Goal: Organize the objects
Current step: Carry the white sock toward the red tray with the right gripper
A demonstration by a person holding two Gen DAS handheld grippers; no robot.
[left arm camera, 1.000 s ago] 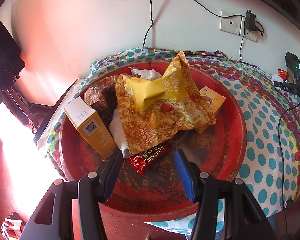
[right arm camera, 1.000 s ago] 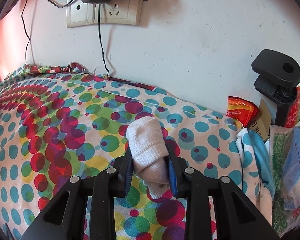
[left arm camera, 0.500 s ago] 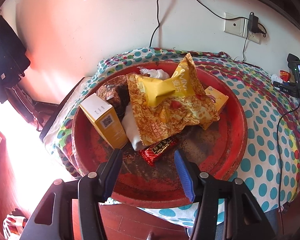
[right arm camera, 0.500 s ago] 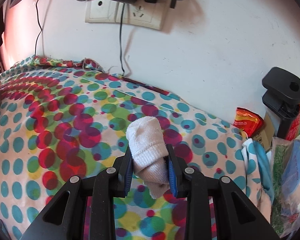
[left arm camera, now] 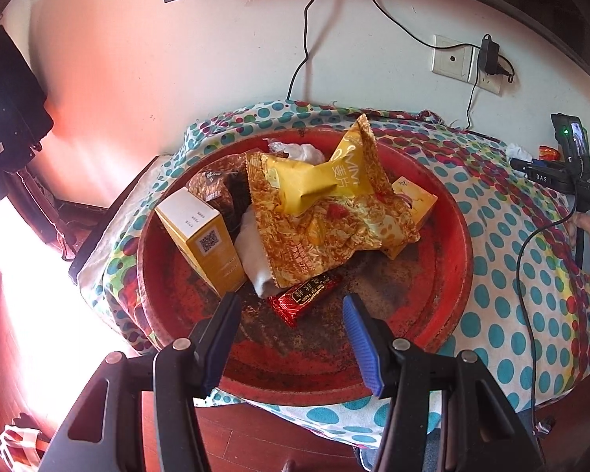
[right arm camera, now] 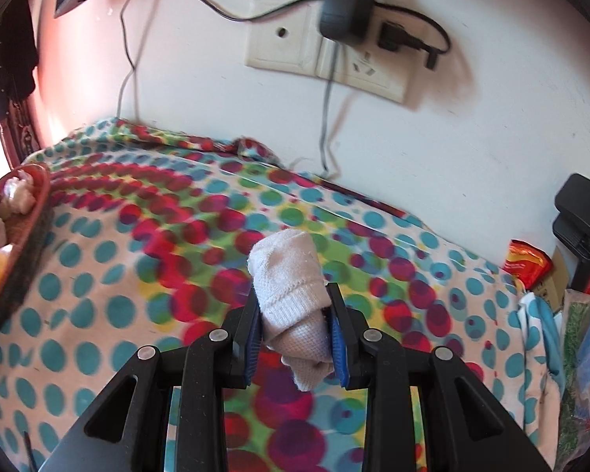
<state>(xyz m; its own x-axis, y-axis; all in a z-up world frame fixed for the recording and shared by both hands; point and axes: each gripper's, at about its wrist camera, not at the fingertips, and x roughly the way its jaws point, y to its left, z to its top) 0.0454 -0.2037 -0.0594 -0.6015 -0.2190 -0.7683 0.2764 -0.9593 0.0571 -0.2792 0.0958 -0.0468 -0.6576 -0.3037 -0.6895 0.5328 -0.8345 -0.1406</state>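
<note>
Off to the left of the right tongs, clenched on a rolled white sock, sits the red tray, probably its destination, while the left tongs hang released over it.

We see a rolled white sock pinched upright between blue pads above the dotted cloth. In our round red tray by the cloth's left edge lie a yellow snack bag, a yellow box and a red bar.
</note>
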